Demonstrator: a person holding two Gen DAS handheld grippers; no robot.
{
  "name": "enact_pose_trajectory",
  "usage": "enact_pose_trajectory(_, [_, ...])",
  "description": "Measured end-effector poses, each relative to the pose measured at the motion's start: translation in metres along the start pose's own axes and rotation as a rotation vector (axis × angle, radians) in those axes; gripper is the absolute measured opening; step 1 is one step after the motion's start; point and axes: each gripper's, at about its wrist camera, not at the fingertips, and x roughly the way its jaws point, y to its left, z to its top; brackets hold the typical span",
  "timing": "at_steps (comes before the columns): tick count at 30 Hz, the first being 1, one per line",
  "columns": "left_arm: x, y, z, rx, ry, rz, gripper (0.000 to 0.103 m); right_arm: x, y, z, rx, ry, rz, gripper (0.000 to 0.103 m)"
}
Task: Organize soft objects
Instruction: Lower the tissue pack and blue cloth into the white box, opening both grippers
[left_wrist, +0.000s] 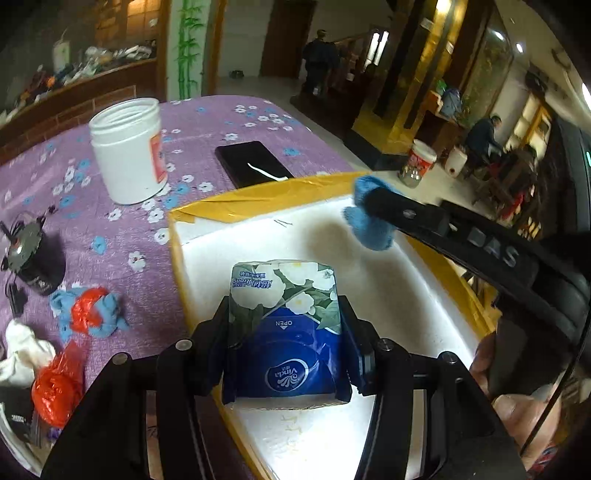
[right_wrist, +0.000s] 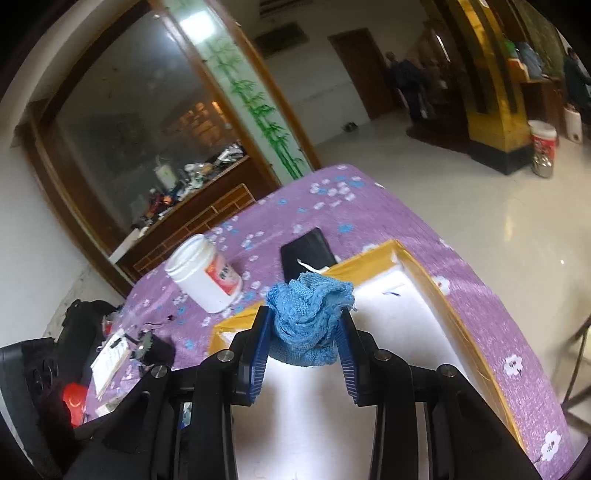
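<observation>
The tissue pack, blue with a white flower print, sits pinched between the fingers of the left gripper, held over the white interior of the foam box with its yellow-taped rim. The right gripper clamps a crumpled blue cloth between its ribbed blue pads, also above the box; nothing lies on the box floor that shows. On the purple flowered tablecloth beside the box lie a blue-and-red cloth bundle, an open white jar and a black phone.
</observation>
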Motion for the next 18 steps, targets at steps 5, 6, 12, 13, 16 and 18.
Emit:
enact_pose_trajectory(5, [0.003,-0.003,-0.004,0.022,-0.002,0.012,0.051,0.019,-0.004,-0.006,0.007,0.065,-0.037,0.037])
enact_pose_trajectory(6, [0.004,-0.002,-0.004,0.023,0.001,0.008,0.051,0.021,-0.004,-0.007,0.005,0.074,-0.045,0.037])
enact_pose_trajectory(12, [0.015,0.002,-0.006,0.024,0.024,0.027,0.051,0.029,0.000,-0.010,-0.014,0.092,-0.063,0.039])
enact_pose_trajectory(13, [0.016,0.003,-0.006,0.023,0.025,0.028,0.051,0.029,0.001,-0.010,-0.015,0.095,-0.065,0.039])
enact_pose_trajectory(16, [0.016,0.003,-0.007,0.021,0.022,0.035,0.051,0.032,0.000,-0.011,-0.013,0.104,-0.071,0.039])
enact_pose_trajectory(18, [0.016,0.003,-0.008,0.022,0.024,0.033,0.051,0.032,0.000,-0.011,-0.011,0.108,-0.076,0.039])
